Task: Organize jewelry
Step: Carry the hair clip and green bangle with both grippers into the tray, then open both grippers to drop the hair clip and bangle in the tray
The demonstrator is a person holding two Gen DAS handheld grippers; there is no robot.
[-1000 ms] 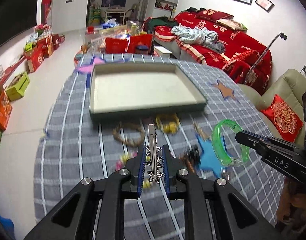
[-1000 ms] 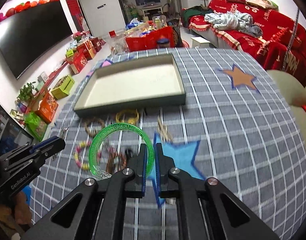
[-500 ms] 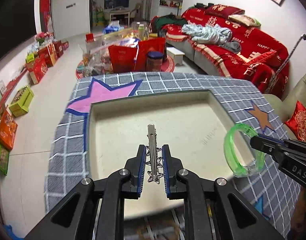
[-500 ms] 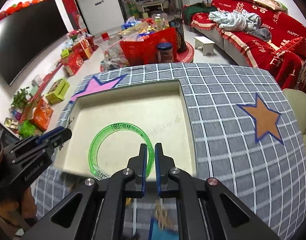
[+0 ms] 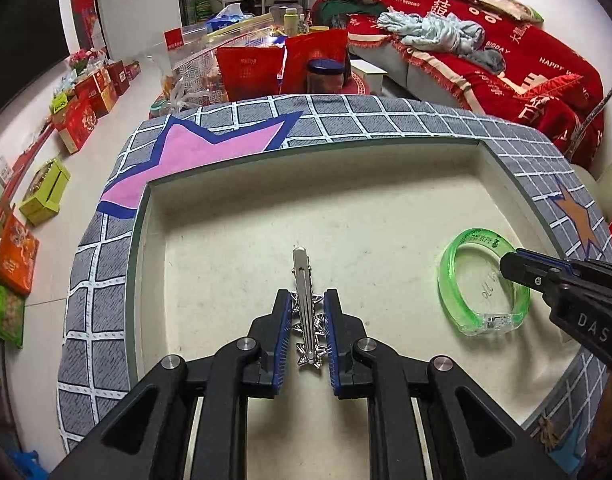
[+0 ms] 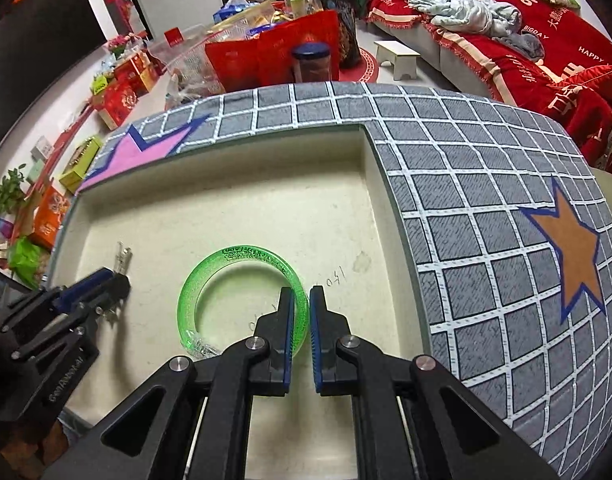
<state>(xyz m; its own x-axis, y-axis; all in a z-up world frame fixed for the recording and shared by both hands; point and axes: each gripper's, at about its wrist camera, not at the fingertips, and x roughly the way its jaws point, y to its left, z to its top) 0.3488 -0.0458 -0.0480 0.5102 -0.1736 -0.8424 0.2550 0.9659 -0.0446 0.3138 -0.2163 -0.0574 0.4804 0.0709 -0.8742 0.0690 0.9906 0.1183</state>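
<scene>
My left gripper (image 5: 304, 298) is shut on a silver hair clip (image 5: 303, 280) with star ornaments, held over the cream floor of the shallow tray (image 5: 241, 184). My right gripper (image 6: 300, 300) is shut on the rim of a clear green bangle (image 6: 209, 276), also above the tray floor. In the left wrist view the bangle (image 5: 450, 280) hangs at the right from the right gripper (image 5: 510, 266). In the right wrist view the left gripper (image 6: 119, 282) sits at the lower left with the clip's tip (image 6: 123, 258) sticking out. Whether either piece touches the tray floor I cannot tell.
The tray lies on a grey checked tablecloth (image 6: 486, 200) with a pink star (image 5: 209, 148) and an orange star (image 6: 574, 244). Beyond the table edge are red bags (image 5: 281, 64), boxes on the floor (image 5: 77, 116) and a red-covered sofa (image 5: 526, 64).
Both grippers have moved forward and down from the loose jewelry on the cloth to over the tray, carrying the clip and the bangle. The tray now fills both views.
</scene>
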